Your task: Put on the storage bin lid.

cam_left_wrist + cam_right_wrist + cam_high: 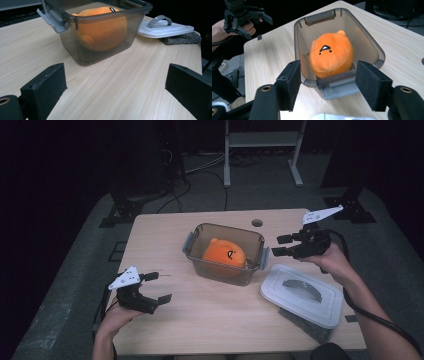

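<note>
Two grippers framed a clear grey box (225,254) that stood open near the middle of the wooden surface (210,315). Well to the left of the box and nearer the person, the left gripper (159,287) hovered low over the surface with its jaws spread wide and nothing between them; in the left gripper view those jaws stood far apart with bare wood between them, pointing toward the box (100,32). Inside the box lay an orange plush toy (225,255), round, with a small black mark on its face, resting on the bottom and taking up most of the room; the right gripper view showed the toy (330,53) face up against the near end wall. A grey latch (188,243) hung on the left end of the box, and another latch (263,258) on the right end. Just to the right of the box, the right gripper (280,245) was held level with the rim, jaws parted and empty, one to each side of that right latch (339,86) without clearly touching it. Farther right of the box and toward the person, a white lid (302,295) with a grey handle lay flat, its far edge resting over a dark cloth (307,326).
</note>
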